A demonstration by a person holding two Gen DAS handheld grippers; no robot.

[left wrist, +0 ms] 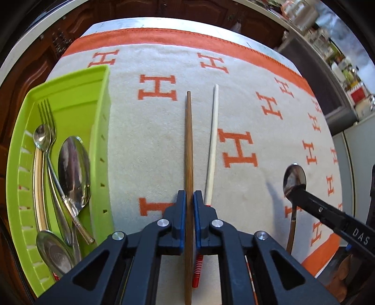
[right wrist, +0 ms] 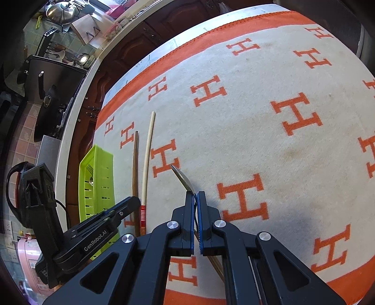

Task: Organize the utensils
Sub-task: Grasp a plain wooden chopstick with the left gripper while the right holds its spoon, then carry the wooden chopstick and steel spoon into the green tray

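Observation:
My left gripper [left wrist: 189,196] is shut on a brown wooden chopstick [left wrist: 188,140] that points away across the cloth. A white chopstick [left wrist: 213,140] with a red-striped end lies just right of it. My right gripper [right wrist: 195,196] is shut on a metal spoon [right wrist: 181,177], held edge-on near its bowl; the spoon [left wrist: 294,179] also shows at the right of the left wrist view. A lime green tray [left wrist: 98,131] at the left holds several spoons and a fork [left wrist: 46,112]. In the right wrist view the tray [right wrist: 97,173], both chopsticks [right wrist: 147,152] and the left gripper [right wrist: 131,203] show at the left.
A cream cloth with orange H letters and an orange border [left wrist: 164,37] covers the table. Dark wooden cabinets [right wrist: 131,47] stand behind the far edge. A kitchen counter with pots [right wrist: 61,11] is at the far left of the right wrist view.

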